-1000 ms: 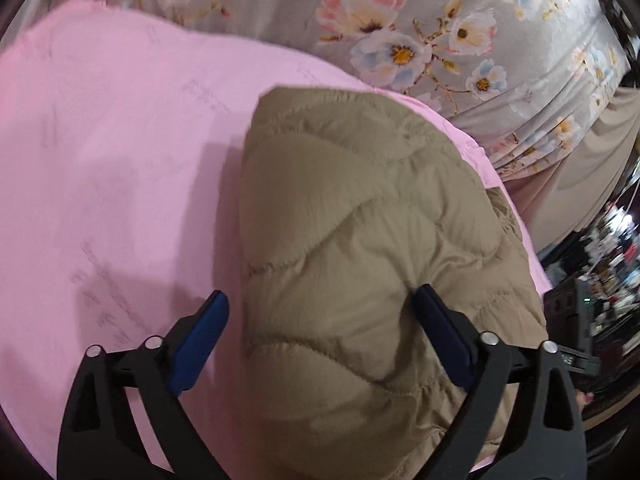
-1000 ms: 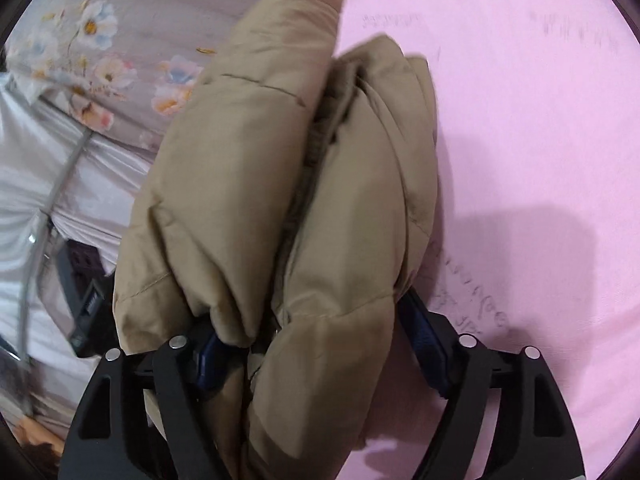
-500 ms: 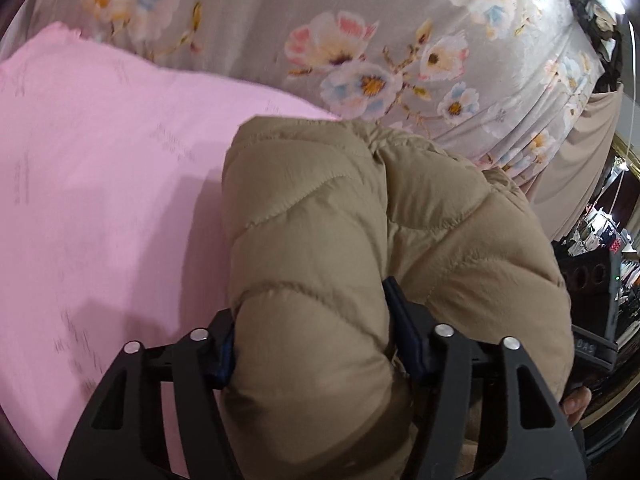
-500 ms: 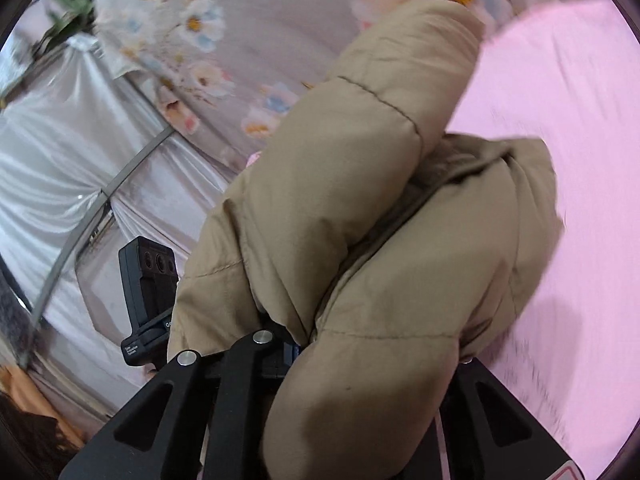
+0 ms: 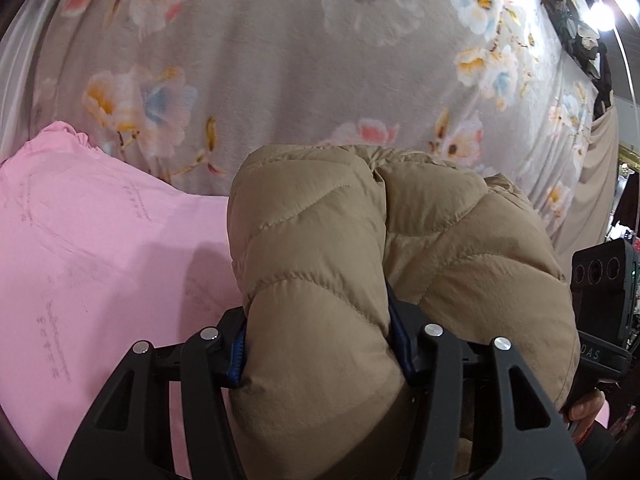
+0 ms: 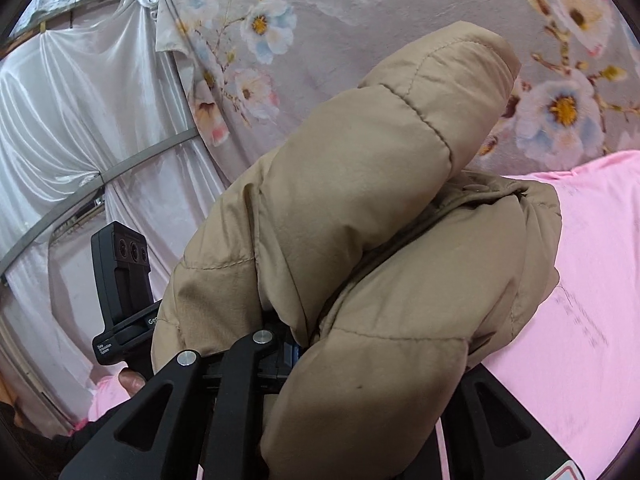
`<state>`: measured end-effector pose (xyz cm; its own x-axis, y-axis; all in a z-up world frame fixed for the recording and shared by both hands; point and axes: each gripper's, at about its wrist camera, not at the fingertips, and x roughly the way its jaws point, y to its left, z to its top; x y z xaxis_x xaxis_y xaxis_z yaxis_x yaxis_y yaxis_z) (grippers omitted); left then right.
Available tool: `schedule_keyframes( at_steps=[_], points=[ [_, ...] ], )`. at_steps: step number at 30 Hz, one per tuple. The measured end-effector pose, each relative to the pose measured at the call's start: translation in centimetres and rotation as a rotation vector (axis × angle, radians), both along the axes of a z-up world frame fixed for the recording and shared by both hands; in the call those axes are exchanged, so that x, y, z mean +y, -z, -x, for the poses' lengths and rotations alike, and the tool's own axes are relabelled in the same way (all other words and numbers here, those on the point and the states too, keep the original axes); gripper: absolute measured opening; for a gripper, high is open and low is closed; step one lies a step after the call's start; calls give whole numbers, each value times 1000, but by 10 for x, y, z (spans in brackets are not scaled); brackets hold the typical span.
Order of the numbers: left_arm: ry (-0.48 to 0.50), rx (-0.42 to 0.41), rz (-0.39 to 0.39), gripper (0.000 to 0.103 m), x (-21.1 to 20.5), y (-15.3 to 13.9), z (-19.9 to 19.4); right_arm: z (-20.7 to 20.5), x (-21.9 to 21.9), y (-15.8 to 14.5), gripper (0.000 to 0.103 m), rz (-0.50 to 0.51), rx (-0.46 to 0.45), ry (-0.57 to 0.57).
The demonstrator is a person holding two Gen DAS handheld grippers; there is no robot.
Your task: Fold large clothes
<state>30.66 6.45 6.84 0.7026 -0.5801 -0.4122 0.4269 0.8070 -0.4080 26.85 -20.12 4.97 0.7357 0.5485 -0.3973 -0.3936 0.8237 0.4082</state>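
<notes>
Left tongs: jaws closing, a fat roll of the tan quilted jacket pinched between the blue pads. Only thin slivers of either pad show; the padding bulges over both. Fingertips hidden under the fabric.

Right tongs: clamped narrow on a fold of the same jacket. One blue pad edge peeks out at centre-bottom of the right wrist view; the other finger is buried behind the lower lobe of the padding, so only its black frame shows at bottom right.

Jacket location: bunched, fills centre and lower half of both views. The lower edge of the bundle is hidden behind the tongs frames, so whether it touches anything below I cannot tell. Sleeves, collar and zip cannot be made out; just quilted lobes and a dark crease between two folds in the right view.

Pink sheet lies lower left in the left view, right side in the right view; faint print on it, unreadable. Floral grey cloth covers the top of both views. White draped curtain at upper left of the right view.

Each view catches the other gripper's camera housing at its edge, with a bit of the person's fingers below it, mostly cut off.
</notes>
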Motion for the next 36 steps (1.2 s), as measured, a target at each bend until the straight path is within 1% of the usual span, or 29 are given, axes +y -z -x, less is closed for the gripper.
schedule_keyframes(
  at_steps=[3,7,10,12,13,15,16,18,19,20,21,22,24,26,27,29,31,33,36],
  points=[
    [-33,17,-18,52,6,19,-25,-32,9,16,18,10,21,-12],
    [-63,57,-55,51,13,49,-45,-66,16,47,18,10,88,-28],
    [-79,92,-92,51,17,74,-55,-81,16,74,18,11,150,-31],
    [-95,107,-127,54,19,87,-57,-84,13,88,23,14,200,-17],
    [-101,128,-130,57,21,91,-58,-84,10,93,25,9,229,-7],
    [-93,161,-111,61,27,92,-57,-80,-3,105,31,-26,313,19],
    [-94,169,-123,65,28,91,-56,-73,-12,110,37,-39,358,39],
    [-95,162,-190,67,29,84,-44,-54,-26,109,40,-16,384,76],
    [-106,159,-233,71,30,79,-37,-41,-34,103,50,10,383,114],
    [-120,162,-274,72,31,75,-32,-29,-41,96,57,45,377,162],
    [-139,170,-320,73,32,69,-26,-17,-46,85,57,102,369,225],
    [-166,185,-359,73,32,65,-23,-8,-47,75,56,143,347,256],
    [-232,212,-438,73,30,52,-20,7,-38,49,49,222,276,299],
    [-314,191,-518,71,21,36,-19,12,-19,22,26,281,214,315],
    [-356,175,-550,71,14,25,-20,11,-10,12,21,288,190,312],
    [-383,152,-553,69,1,10,-23,4,18,-8,9,334,126,306],
    [-405,143,-552,67,-12,-2,-28,-10,42,-19,7,392,79,336],
    [-424,144,-551,65,-23,-6,-37,-31,58,-21,6,379,74,341],
    [-446,156,-547,63,-35,1,-55,-64,73,-16,5,390,77,379]
  ],
)
